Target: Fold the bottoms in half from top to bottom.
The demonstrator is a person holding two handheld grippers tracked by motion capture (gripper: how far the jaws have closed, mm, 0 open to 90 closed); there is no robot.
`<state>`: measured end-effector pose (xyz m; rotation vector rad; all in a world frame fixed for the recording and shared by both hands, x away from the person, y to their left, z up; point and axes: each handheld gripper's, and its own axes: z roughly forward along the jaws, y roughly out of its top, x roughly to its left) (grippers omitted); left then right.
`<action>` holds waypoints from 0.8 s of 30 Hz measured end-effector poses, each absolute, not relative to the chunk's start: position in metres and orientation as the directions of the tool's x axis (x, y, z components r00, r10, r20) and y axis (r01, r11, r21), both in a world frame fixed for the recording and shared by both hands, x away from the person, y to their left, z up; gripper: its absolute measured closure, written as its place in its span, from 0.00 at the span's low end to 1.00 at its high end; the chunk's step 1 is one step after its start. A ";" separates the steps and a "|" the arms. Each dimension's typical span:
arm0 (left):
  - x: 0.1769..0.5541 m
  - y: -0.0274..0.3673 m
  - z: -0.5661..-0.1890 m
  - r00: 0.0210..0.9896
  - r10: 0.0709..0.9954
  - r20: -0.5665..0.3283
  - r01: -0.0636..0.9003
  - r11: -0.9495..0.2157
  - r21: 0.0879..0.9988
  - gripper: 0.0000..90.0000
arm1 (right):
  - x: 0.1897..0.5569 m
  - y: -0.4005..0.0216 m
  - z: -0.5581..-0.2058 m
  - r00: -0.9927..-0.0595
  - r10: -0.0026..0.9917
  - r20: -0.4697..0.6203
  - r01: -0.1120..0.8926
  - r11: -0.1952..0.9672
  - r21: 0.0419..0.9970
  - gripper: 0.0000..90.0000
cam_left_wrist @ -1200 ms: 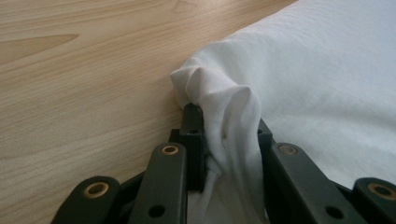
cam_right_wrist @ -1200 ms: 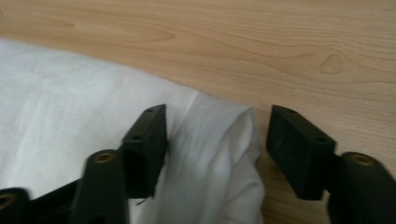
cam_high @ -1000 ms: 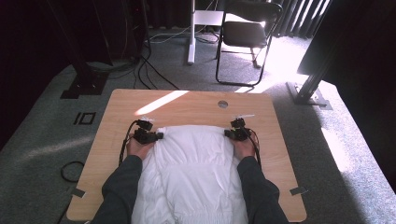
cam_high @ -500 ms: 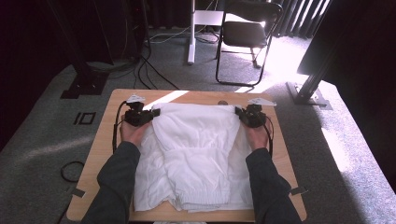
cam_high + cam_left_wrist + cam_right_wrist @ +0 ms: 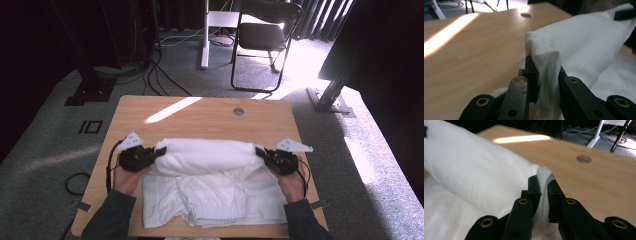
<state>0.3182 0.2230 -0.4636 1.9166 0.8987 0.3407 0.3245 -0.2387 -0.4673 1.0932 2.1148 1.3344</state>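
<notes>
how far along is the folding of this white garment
Done: the white garment lies spread on the table. In hand: the left gripper and right gripper each pinch a corner of its far edge, lifted into a taut roll above the lower part. Left: laying that edge down toward the near hem, releasing, and probably further folds.

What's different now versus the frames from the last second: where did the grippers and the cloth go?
Both grippers, left and right, drew back toward the person from the far edge, carrying the white garment's far edge over itself into a raised fold. Both stayed clamped on the cloth; the table and the garment's near part stayed put.
</notes>
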 end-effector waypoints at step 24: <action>0.389 0.183 -0.536 0.578 0.815 0.030 0.549 -0.416 0.724 0.91 | 0.366 -0.198 -0.550 -0.527 0.849 0.026 0.596 0.348 0.723 0.93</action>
